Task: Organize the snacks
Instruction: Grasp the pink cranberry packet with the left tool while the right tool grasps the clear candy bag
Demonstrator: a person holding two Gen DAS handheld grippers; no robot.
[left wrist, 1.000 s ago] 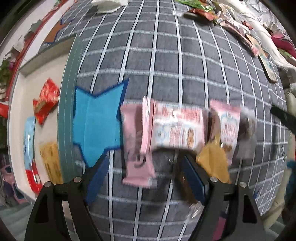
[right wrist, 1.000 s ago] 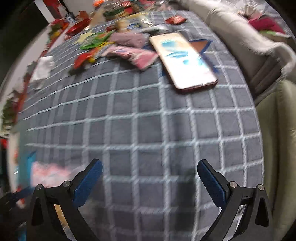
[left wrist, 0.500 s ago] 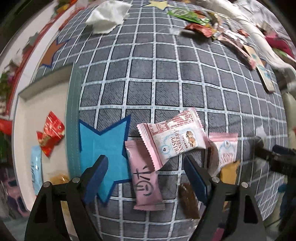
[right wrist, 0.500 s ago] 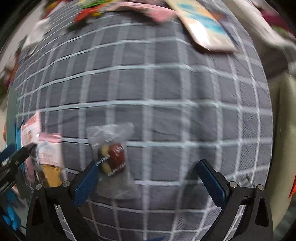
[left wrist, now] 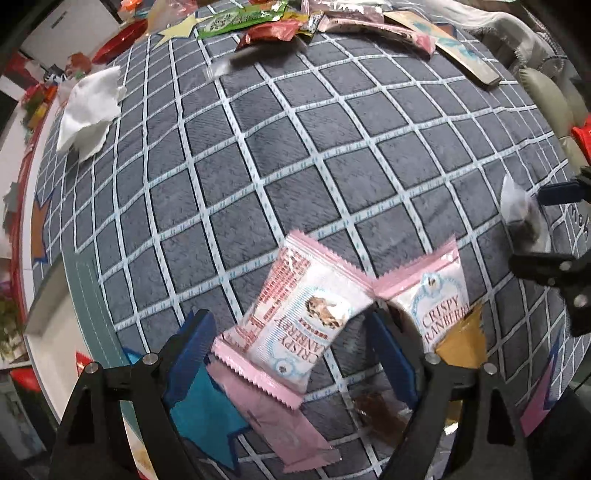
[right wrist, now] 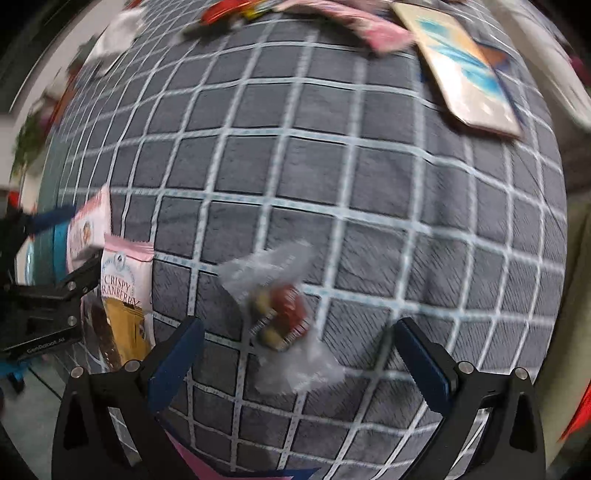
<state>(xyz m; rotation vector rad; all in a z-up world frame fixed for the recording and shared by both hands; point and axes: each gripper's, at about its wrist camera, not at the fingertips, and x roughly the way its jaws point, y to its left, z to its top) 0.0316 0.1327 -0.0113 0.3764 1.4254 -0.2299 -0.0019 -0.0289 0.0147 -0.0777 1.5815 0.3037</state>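
My left gripper (left wrist: 293, 349) points down at the grey checked cloth (left wrist: 295, 155), open, with a pink-and-white Crispy Cranberry packet (left wrist: 299, 325) lying between its fingers. A plain pink packet (left wrist: 280, 417) pokes out from under it. Beside them lie a second cranberry packet (left wrist: 439, 295), an amber packet (left wrist: 461, 343) and a brown candy (left wrist: 380, 410). My right gripper (right wrist: 299, 362) also stands open, over a clear-wrapped red and yellow candy (right wrist: 284, 317) that lies loose on the cloth. At the left edge of the right wrist view, the left gripper (right wrist: 62, 251) shows by the second cranberry packet (right wrist: 122, 280).
A heap of mixed snacks (left wrist: 277, 26) and a flat phone-like slab (right wrist: 469, 74) lie at the cloth's far edge. A crumpled white tissue (left wrist: 88, 107) sits far left. A white tray (left wrist: 48, 332) borders the cloth on the left, by a blue star patch (left wrist: 199, 406).
The left view rolled and slid along the cloth; the cranberry packet now lies slanted between the fingers. The right gripper came over the clear-wrapped candy, unseen a second ago.
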